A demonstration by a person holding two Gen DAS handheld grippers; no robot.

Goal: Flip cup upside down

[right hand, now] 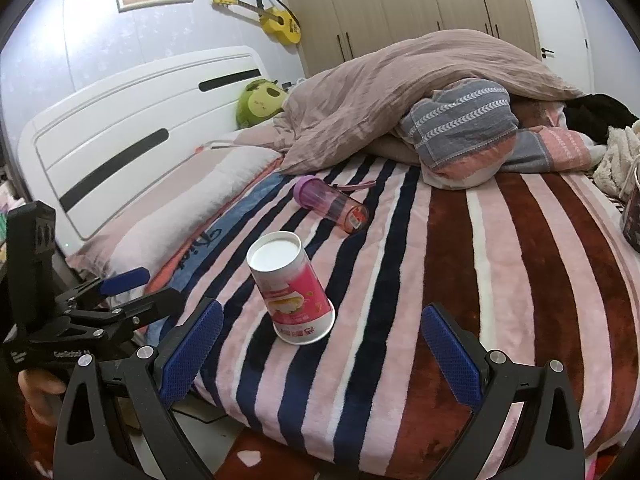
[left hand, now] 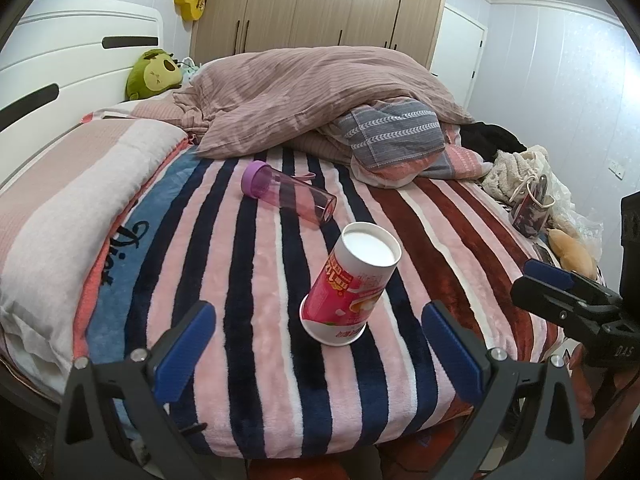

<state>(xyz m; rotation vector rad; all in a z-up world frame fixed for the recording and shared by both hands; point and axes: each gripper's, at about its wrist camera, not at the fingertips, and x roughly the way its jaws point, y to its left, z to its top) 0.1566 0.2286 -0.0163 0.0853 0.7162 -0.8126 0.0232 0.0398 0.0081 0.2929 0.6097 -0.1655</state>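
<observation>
pink-and-white paper cup [left hand: 349, 285] [right hand: 291, 287] stands mouth-down on the striped fleece blanket [left hand: 256, 320] [right hand: 400, 320], near the bed's front edge. left gripper [left hand: 320, 352] wide open, empty, cup just ahead between its fingers. right gripper [right hand: 320, 354] likewise open, empty. purple translucent bottle [left hand: 286, 196] lies beyond.

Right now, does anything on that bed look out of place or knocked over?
Yes. The pink paper cup stands mouth-down on the striped blanket, white base up, leaning slightly. Behind it, the purple-lidded bottle lies on its side. No spill is visible.
</observation>
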